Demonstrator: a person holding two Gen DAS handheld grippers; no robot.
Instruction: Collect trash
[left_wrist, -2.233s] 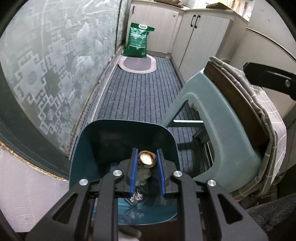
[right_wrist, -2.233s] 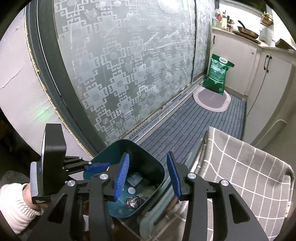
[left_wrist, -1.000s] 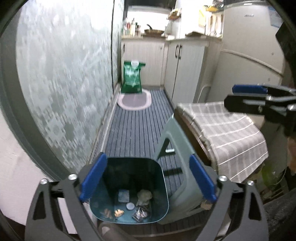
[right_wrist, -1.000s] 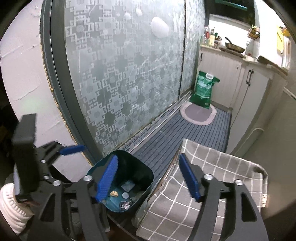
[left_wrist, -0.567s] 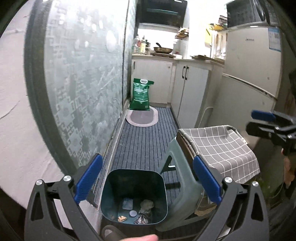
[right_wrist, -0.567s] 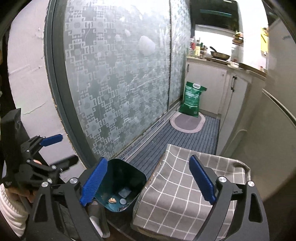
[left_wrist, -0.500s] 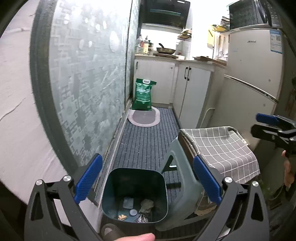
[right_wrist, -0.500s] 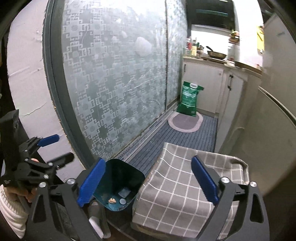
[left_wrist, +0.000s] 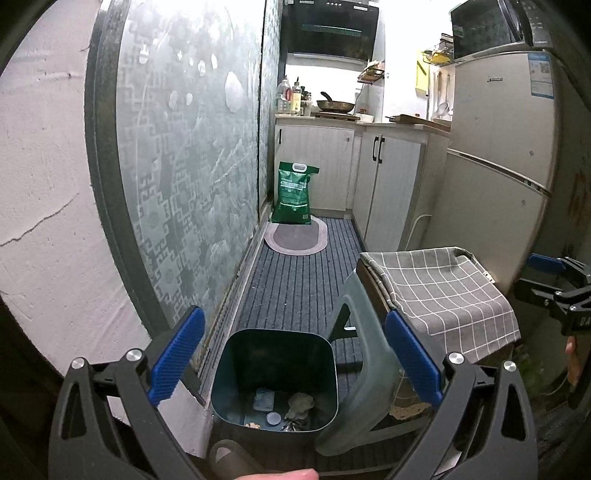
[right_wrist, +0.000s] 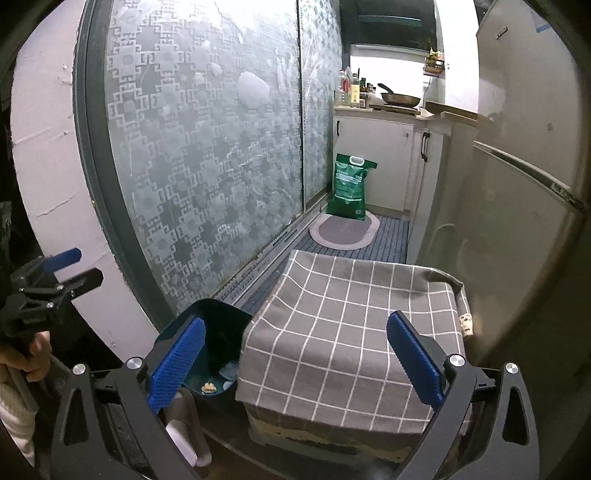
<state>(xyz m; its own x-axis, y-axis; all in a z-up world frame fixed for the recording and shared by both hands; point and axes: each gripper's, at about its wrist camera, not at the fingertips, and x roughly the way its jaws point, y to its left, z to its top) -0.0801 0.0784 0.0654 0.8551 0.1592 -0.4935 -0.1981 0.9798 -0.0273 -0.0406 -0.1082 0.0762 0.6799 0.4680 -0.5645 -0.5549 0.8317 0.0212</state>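
Observation:
A dark teal trash bin (left_wrist: 229, 369) stands on the floor by the frosted glass door, with several bits of trash (left_wrist: 291, 406) lying on its bottom. My left gripper (left_wrist: 295, 317) hangs above and behind the bin, open wide and holding nothing. My right gripper (right_wrist: 295, 321) is open wide too and holds nothing. It hovers over the checked cloth (right_wrist: 351, 325), with the bin (right_wrist: 214, 317) at its lower left. Each gripper shows at the edge of the other view: the right gripper (left_wrist: 554, 288) and the left gripper (right_wrist: 48, 280).
A green stool (left_wrist: 354, 354) with the checked cloth stands right of the bin. A fridge (left_wrist: 498, 184) and cabinets (left_wrist: 388, 184) line the right side. A green bag (left_wrist: 293, 194) and an oval mat (left_wrist: 295, 238) lie at the far end. A slipper (right_wrist: 184, 435) sits near the bin.
The left gripper let go of a brown scrap over the bin and spread wide. The right gripper's jaws widened too. Both grippers pulled back and away from the bin.

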